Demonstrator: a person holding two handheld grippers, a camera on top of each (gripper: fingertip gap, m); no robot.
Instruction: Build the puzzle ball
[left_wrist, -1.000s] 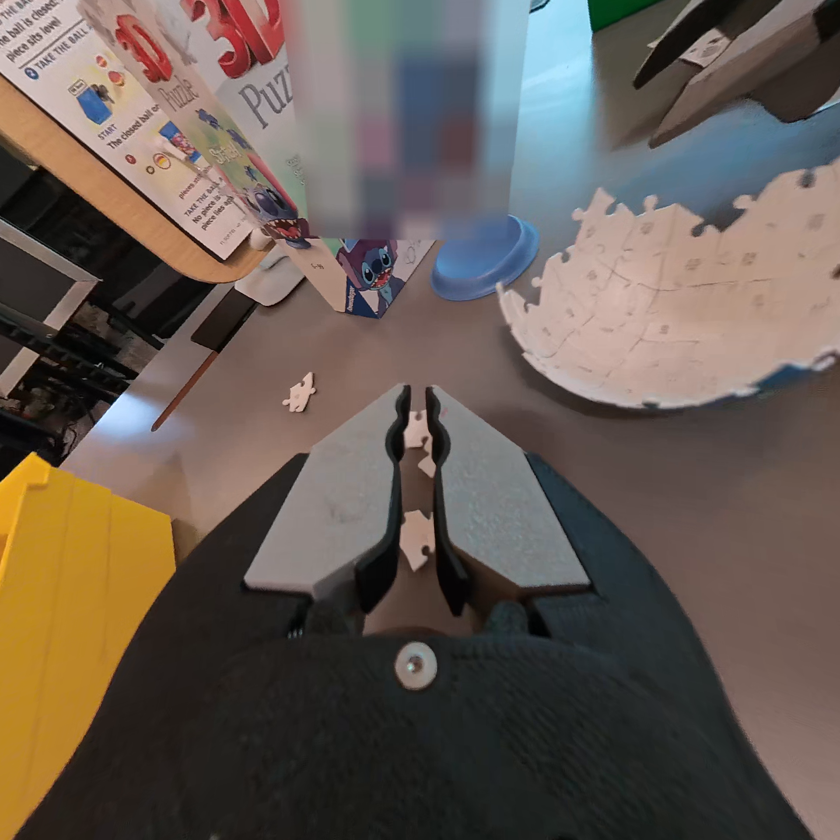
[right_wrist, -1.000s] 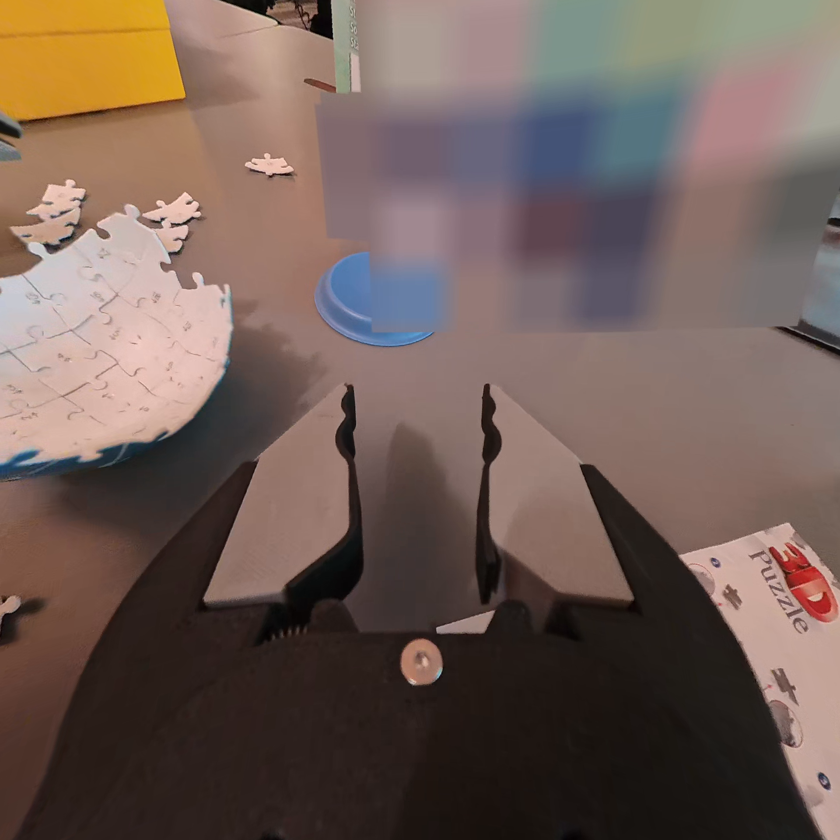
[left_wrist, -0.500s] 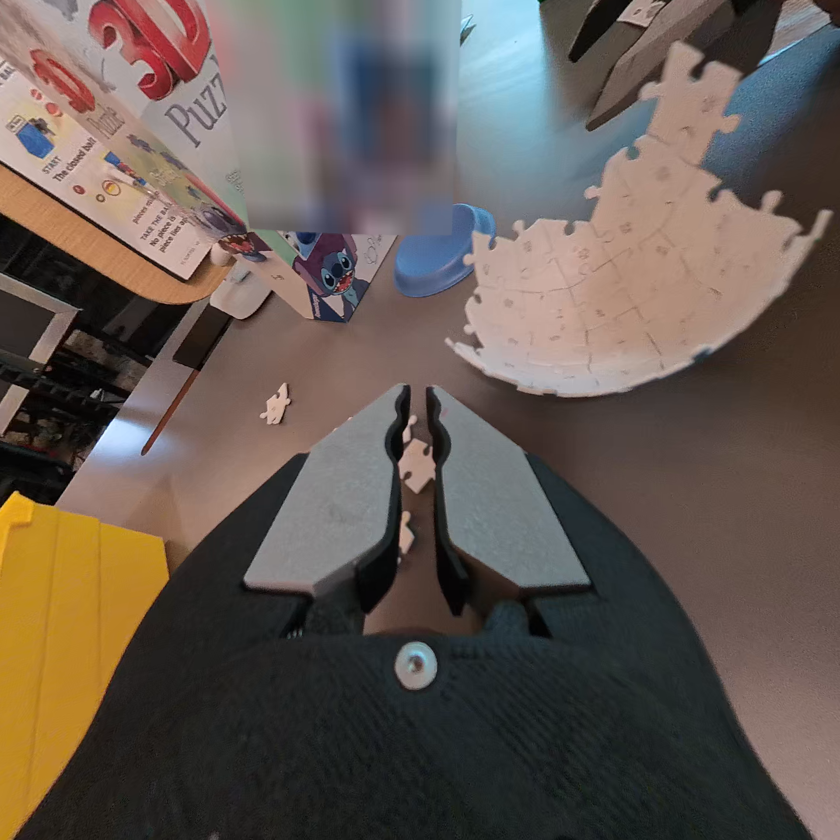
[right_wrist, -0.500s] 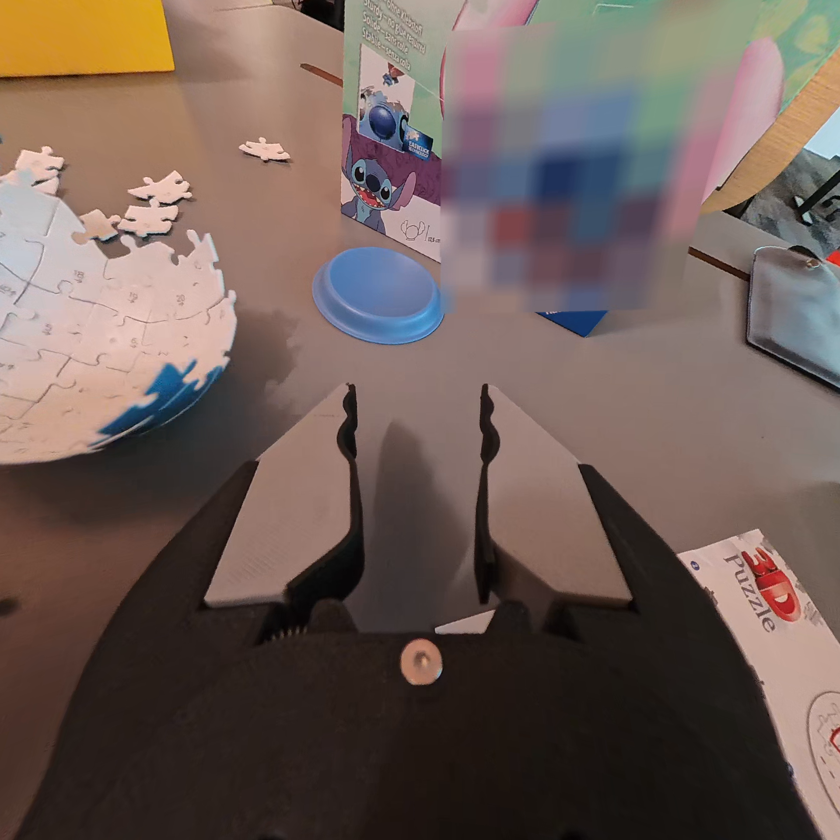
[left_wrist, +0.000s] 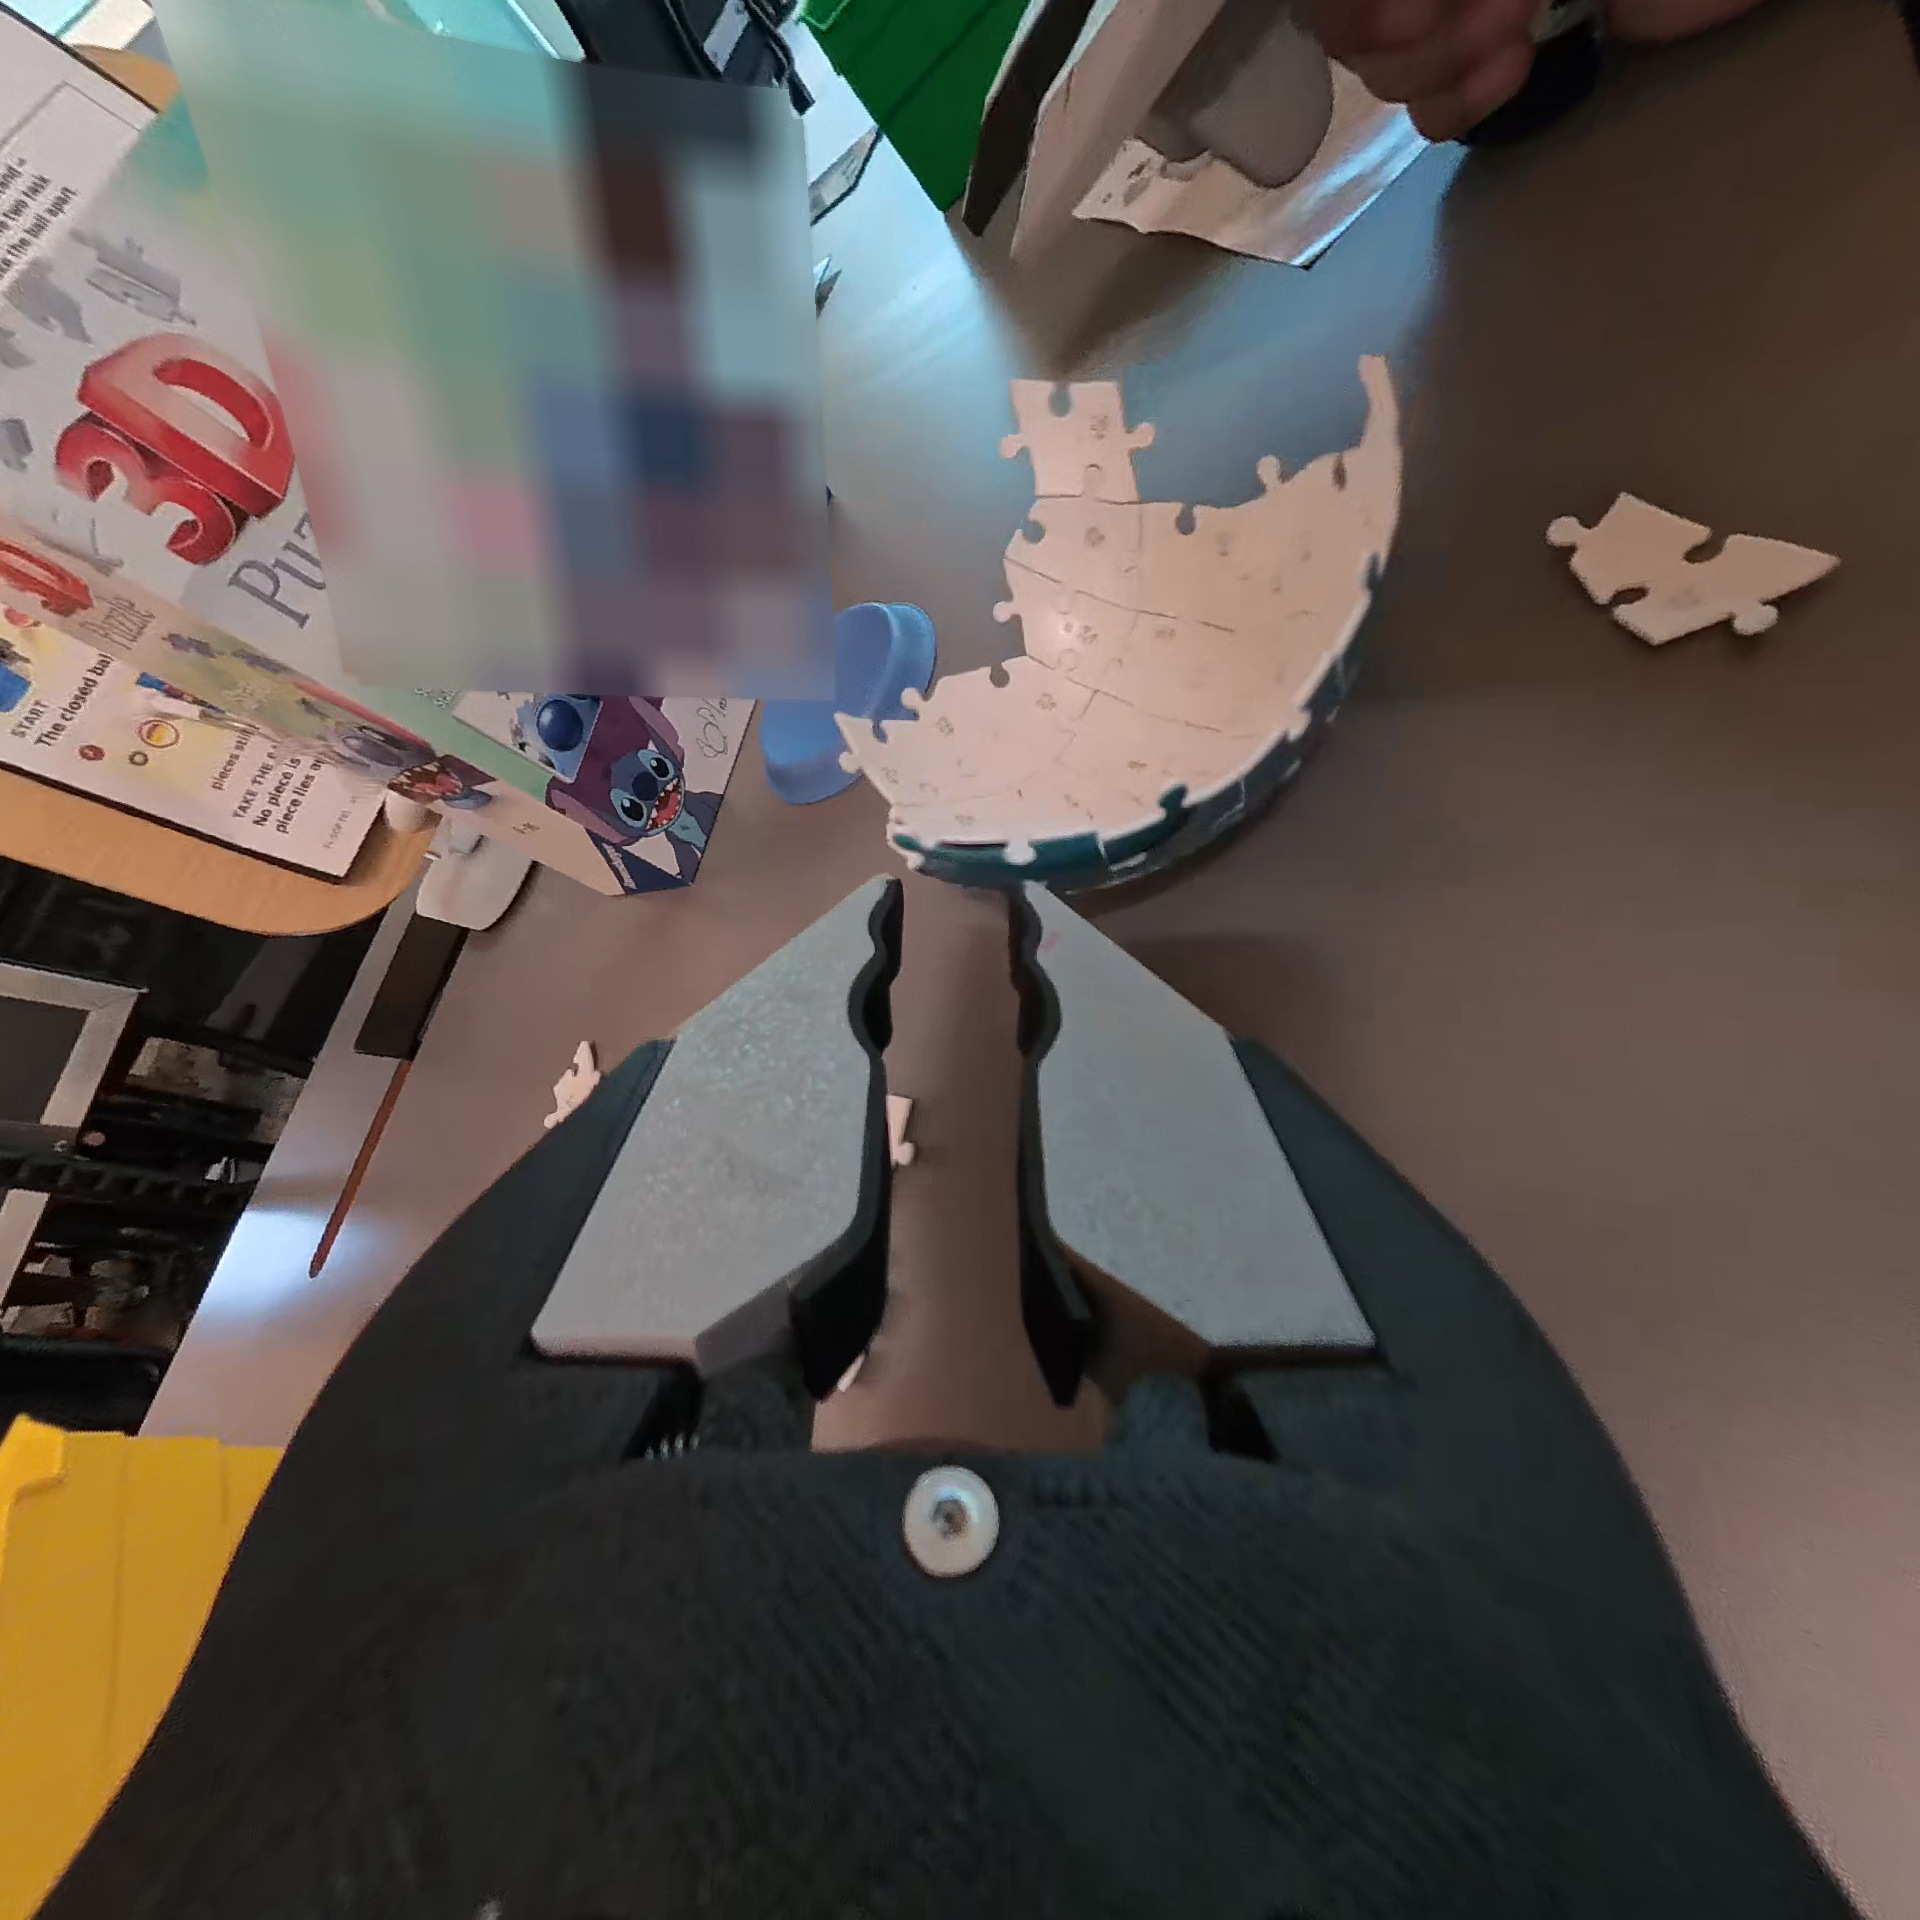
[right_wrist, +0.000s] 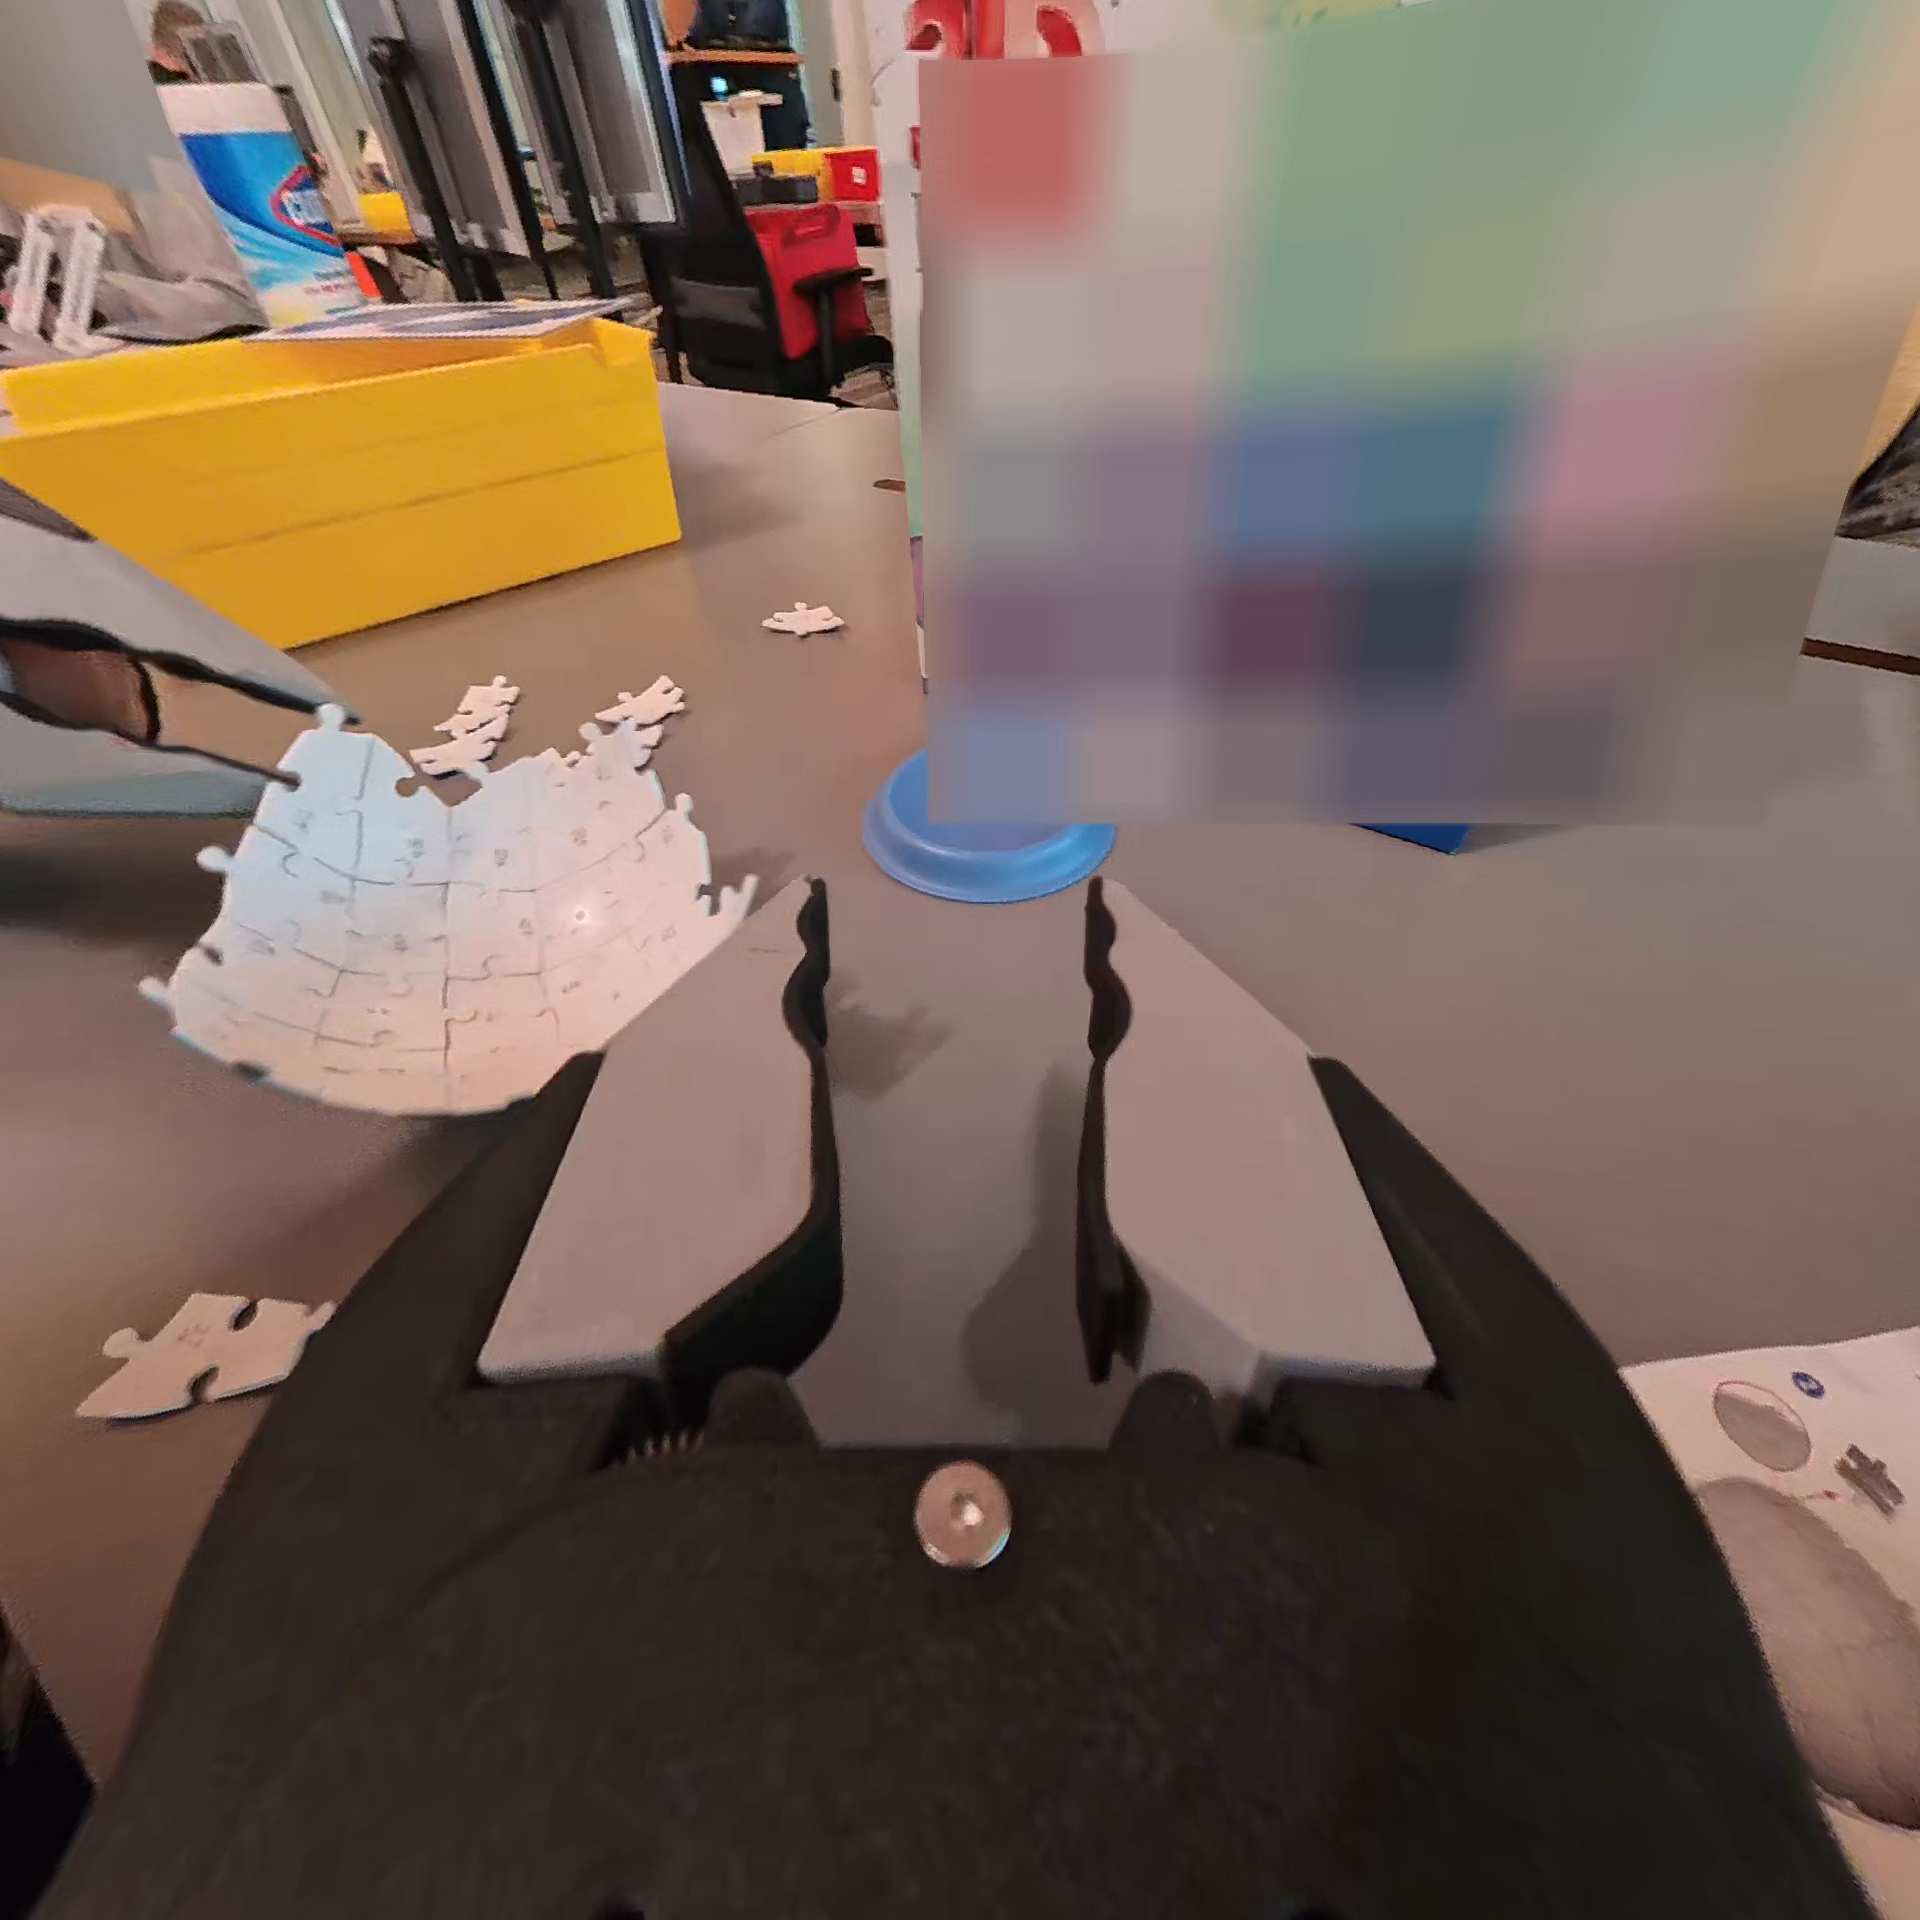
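Observation:
The half-built puzzle ball (left_wrist: 1132, 665) is a curved white shell with a blue outside, tilted on the grey table (left_wrist: 1558, 1039). My left gripper (left_wrist: 961, 906) is open by a narrow gap and empty, with its tips right at the shell's near rim. In the right wrist view the shell (right_wrist: 447, 935) lies at the left, and the left gripper's fingers (right_wrist: 156, 665) straddle a rim tab. My right gripper (right_wrist: 953, 906) is wide open and empty, just right of the shell. A joined pair of loose pieces (left_wrist: 1683, 571) lies apart and also shows in the right wrist view (right_wrist: 197, 1361).
Loose white pieces (right_wrist: 468, 727) lie beyond the shell, one more (right_wrist: 800, 620) farther back. A blue stand (right_wrist: 987, 862) sits before the upright puzzle box (left_wrist: 623, 790). A yellow bin (right_wrist: 364, 468) is at the back left, an instruction sheet (right_wrist: 1818, 1507) at the right. One gripper's finger ends stand about 20 cm off the other's.
My left gripper has opened slightly and moved forward from the loose pieces to the shell's rim. The shell has tipped and turned. My right gripper stays open and now sits closer to the shell.

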